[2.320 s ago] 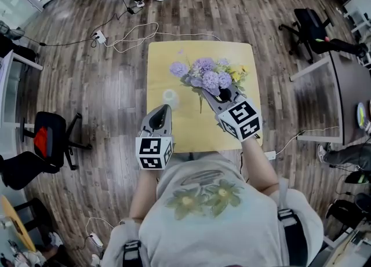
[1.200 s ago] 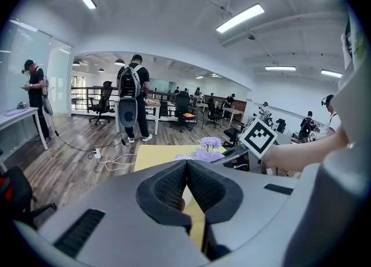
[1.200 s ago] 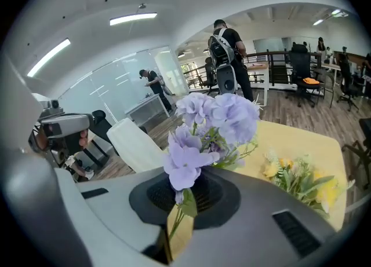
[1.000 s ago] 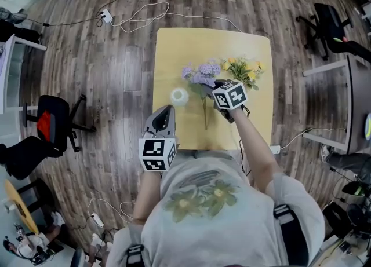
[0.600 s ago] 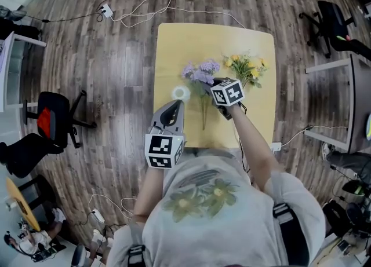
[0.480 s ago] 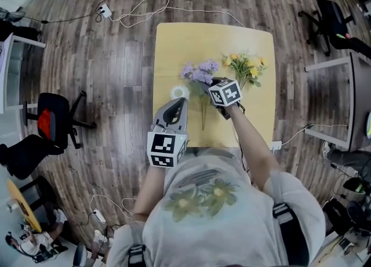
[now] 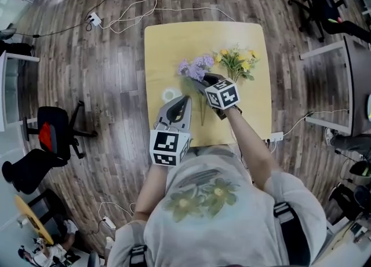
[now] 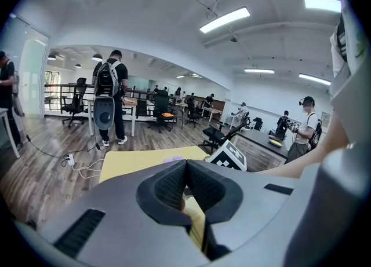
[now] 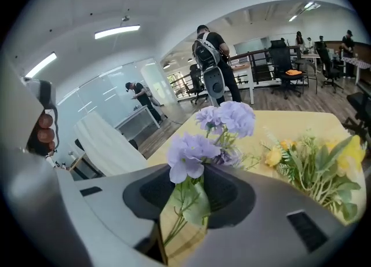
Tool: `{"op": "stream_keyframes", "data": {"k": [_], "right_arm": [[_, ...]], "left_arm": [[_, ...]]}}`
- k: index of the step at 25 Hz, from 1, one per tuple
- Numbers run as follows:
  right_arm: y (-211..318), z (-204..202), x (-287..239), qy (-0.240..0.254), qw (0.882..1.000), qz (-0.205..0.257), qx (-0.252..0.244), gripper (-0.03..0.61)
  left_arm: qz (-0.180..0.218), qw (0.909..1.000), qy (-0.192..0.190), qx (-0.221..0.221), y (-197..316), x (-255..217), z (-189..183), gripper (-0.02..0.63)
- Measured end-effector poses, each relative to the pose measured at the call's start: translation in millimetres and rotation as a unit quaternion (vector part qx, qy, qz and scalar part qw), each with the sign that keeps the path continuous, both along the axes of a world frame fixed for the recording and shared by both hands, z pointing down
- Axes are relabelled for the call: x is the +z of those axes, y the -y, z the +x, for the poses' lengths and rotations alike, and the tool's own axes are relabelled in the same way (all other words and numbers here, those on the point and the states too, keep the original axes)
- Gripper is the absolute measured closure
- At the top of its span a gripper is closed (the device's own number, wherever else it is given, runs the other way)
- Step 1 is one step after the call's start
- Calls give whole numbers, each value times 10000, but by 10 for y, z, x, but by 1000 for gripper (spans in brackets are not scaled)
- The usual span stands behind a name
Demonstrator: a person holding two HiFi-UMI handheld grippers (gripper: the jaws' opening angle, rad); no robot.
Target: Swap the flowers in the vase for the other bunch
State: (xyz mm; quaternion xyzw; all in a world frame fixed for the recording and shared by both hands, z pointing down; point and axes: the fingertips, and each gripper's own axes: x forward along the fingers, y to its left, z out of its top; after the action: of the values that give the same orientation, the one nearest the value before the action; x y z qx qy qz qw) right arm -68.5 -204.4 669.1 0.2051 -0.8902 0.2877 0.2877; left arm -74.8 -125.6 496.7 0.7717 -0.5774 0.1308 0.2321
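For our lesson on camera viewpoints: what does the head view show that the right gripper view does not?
Only the head view: the vase, standing apart from both bunches, and the white cable on the floor.

Only the right gripper view: the right gripper from close up, with its jaws apart. They have just been opening, and the purple flowers rise between them. It also shows a ceiling light.

Both: the purple flowers, the yellow flowers beside them and the yellow table.
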Motion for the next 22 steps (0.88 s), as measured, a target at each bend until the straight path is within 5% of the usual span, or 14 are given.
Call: {"op": "stream_keyframes", "data": {"k": [8, 12, 22], "right_arm": [[101, 256, -123, 470, 9980, -173, 393, 443], [172, 368, -119, 327, 9983, -142, 451, 443], [457, 1283, 48, -38, 9801, 8, 1985, 443]], "left_arm": [[-39, 9992, -77, 401, 83, 67, 311, 598], [-76, 9982, -106, 583, 122, 89, 459, 598], [-216, 9957, -168, 888, 143, 200, 762, 598]]}}
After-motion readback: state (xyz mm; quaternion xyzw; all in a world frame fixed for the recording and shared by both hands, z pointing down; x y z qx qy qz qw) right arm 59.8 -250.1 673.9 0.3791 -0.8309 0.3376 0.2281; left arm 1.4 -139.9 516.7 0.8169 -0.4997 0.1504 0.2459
